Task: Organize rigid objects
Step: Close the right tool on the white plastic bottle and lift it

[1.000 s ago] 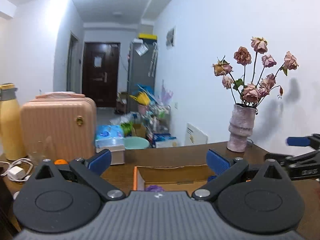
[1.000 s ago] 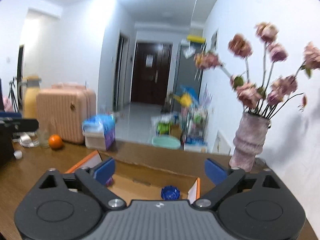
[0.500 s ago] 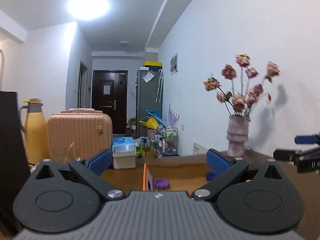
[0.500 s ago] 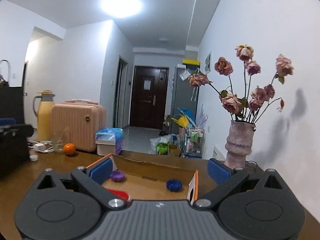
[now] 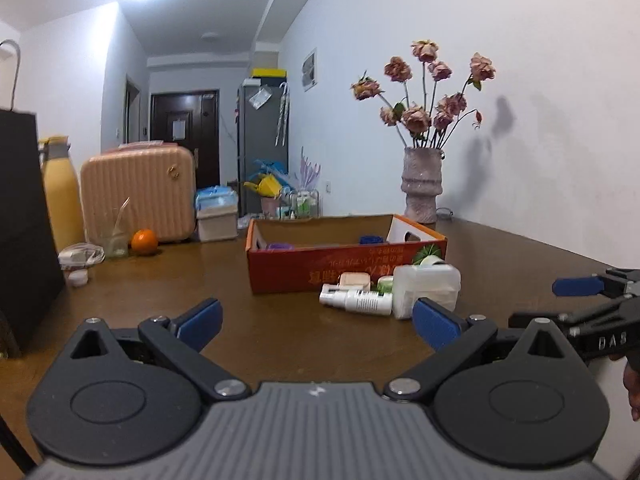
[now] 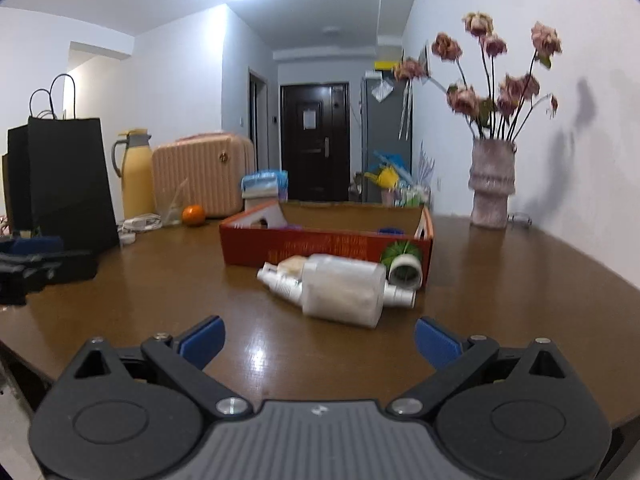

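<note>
Presently: both claws spread above the table, loose items beside the box

Left wrist view. Left gripper (image 5: 316, 320) hangs over the brown wooden table (image 5: 160, 300), its blue-padded fingers (image 5: 200, 315) spread wide, nothing between them. Ahead stands the open orange-red cardboard box (image 5: 320, 270); a purple round piece (image 5: 280, 247) and a blue round piece (image 5: 370, 239) lie inside. Against the box's near wall, on the table, lie a white spray bottle on its side (image 5: 354, 299), a translucent white plastic jar on its side (image 5: 426, 288) touching it, a small beige container (image 5: 354, 280) and a roll of white tape (image 5: 430, 261). Right gripper (image 5: 588, 300) shows at the right edge, only partly in frame. Further back: orange fruit (image 5: 144, 241), peach ribbed suitcase (image 5: 140, 192), yellow thermos (image 5: 60, 196), grey vase of dried pink roses (image 5: 422, 184).

Right wrist view, slightly blurred. Right gripper (image 6: 318, 338) is likewise spread and empty, low over the table (image 6: 520, 280). Jar (image 6: 340, 290) lies just ahead across the spray bottle (image 6: 280, 280), tape roll (image 6: 406, 272) against the box (image 6: 280, 246). Left gripper (image 6: 28, 268) sits at the left edge, too blurred to read. Black paper bag (image 6: 64, 180) stands behind it.
</note>
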The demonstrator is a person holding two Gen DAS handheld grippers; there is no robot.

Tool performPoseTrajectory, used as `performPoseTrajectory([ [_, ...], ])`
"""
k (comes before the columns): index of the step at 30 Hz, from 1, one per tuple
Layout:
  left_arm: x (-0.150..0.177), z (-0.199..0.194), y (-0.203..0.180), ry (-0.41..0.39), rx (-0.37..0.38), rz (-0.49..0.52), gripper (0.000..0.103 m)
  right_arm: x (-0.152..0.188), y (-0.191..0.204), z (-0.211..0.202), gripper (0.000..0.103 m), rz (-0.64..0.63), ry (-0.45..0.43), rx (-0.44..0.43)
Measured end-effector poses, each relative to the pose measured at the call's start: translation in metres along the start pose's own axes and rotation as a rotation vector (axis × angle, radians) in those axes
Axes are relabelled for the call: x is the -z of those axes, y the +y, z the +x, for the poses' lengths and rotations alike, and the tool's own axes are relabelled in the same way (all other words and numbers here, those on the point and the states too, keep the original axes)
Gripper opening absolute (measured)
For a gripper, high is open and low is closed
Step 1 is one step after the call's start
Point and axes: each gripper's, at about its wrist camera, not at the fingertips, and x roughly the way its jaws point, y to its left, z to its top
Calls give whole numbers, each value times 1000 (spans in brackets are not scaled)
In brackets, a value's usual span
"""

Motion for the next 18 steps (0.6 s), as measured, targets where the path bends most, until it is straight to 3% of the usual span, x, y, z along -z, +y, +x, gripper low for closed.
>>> performPoseTrajectory([
  [3, -7, 25, -7, 15, 18, -9, 103, -8, -8, 7, 100, 13, -14, 35],
  [9, -23, 94, -24, 72, 100, -94, 103, -24, -42, 46, 82, 184, 26, 35],
  [13, -37, 142, -37, 104, 178, -128, 83, -33, -59, 77, 70, 222, 44, 8],
  [18, -41, 194, -42, 205, 252, -207, 60, -43, -74, 110, 55, 294, 57, -41],
])
